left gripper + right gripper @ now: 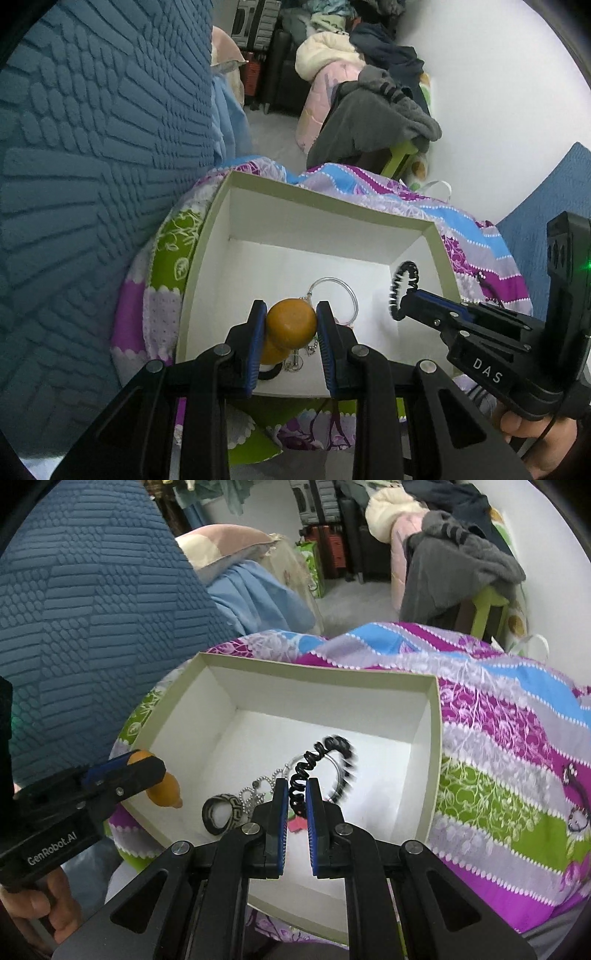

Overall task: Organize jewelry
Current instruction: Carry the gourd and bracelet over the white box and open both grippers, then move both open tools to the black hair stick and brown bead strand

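1. The left gripper (291, 325) has its blue-padded jaws closed on a smooth orange gourd-shaped pendant (291, 322), pinching the larger bulb; the smaller bulb hangs below, over the near left corner of the shallow white cardboard box (325, 201).
2. The right gripper (297, 797) is nearly closed on a black spiral-cord hair tie (321, 764), held above the box floor; its free loop is blurred, so it looks to be swinging.
3. Risk, as I judge it: the pendant's rounded, glossy surface could squirt out of flat pads if the grip eases unevenly.
4. The springy coil may snag the clear thin bangle (338, 766) or the silver beaded chain (258, 788) lying beneath it and drag them along.
5. A black-and-cream patterned band ring (222, 814) lies on the box floor, close to the chain.
6. The box sits on a soft, rumpled purple, green and blue patterned quilt (498, 738), so pressing on a wall could tip it.
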Motion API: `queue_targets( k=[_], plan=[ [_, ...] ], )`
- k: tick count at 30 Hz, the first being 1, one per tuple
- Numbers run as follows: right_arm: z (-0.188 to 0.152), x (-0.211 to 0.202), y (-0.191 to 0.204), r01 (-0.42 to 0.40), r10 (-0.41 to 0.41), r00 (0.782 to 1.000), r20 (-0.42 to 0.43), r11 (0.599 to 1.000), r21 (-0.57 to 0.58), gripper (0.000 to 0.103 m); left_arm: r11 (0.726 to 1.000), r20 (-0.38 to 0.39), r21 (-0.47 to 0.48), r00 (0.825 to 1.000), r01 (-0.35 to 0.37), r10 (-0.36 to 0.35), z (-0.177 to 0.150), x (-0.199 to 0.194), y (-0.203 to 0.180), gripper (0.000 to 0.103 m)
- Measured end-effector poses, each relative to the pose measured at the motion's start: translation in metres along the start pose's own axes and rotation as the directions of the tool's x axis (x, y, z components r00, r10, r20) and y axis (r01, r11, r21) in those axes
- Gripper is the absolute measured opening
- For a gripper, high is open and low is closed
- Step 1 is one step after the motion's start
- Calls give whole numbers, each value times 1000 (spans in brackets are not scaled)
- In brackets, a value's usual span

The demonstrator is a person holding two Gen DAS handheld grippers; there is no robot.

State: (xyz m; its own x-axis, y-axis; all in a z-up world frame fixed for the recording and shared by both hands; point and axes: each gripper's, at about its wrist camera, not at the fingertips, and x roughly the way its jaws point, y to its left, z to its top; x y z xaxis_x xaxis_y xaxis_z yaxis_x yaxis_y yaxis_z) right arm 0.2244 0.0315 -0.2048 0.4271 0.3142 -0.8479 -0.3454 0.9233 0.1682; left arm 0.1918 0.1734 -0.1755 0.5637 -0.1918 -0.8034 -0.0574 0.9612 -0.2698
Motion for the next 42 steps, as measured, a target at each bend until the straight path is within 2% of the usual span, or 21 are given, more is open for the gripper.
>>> queue_targets(
  k=[6, 8, 10, 12, 13, 17, 21, 29, 35, 39, 42],
  plan=[
    [-1, -4, -9, -16, 16, 1000, -11, 1000, 16, 11, 1000, -9, -10, 1000, -2, 1, -1, 2, -4, 28],
    [0, -11, -10, -15, 15, 1000, 1, 1000, 11, 23, 1000, -15, -17, 1000, -3, 3, 1, 1, -4, 30],
    [0, -18, -12, -19, 19, 1000, 15, 1000, 7, 26, 1000, -13, -20, 1000, -1, 1, 3, -1, -6, 41],
    [1, -27, -15, -25, 25, 999, 34, 1000, -1, 26, 1000, 2, -15, 1000, -16, 16, 4, -5, -11, 61],
    [1, -35, -17, -27, 27, 998, 49, 1000, -13, 26, 1000, 13, -12, 1000, -24, 24, 5, -8, -14, 63],
    [2, -63, -32, -10, 13, 994, 104, 999, -31, 26, 1000, 63, -17, 998, 7, -6, 10, -21, -33, 63],
    [3, -96, -64, 18, -18, 986, 165, 1000, 0, 26, 999, 102, 11, 994, 45, -45, 16, -27, -64, 63],
    [-7, -140, -147, 86, -102, 969, 226, 993, 78, 26, 986, 129, 71, 979, 151, -159, 21, -21, -143, 62],
    [-26, -161, -219, 137, -166, 961, 221, 980, 142, 26, 961, 75, 110, 962, 254, -263, 15, 10, -209, 60],
    [-40, -165, -265, 171, -203, 959, 198, 971, 167, 26, 935, 21, 138, 943, 325, -331, 10, 40, -257, 60],
    [-49, -162, -298, 174, -208, 962, 176, 966, 189, 26, 921, -24, 168, 935, 352, -354, 6, 66, -292, 60]
  ],
)
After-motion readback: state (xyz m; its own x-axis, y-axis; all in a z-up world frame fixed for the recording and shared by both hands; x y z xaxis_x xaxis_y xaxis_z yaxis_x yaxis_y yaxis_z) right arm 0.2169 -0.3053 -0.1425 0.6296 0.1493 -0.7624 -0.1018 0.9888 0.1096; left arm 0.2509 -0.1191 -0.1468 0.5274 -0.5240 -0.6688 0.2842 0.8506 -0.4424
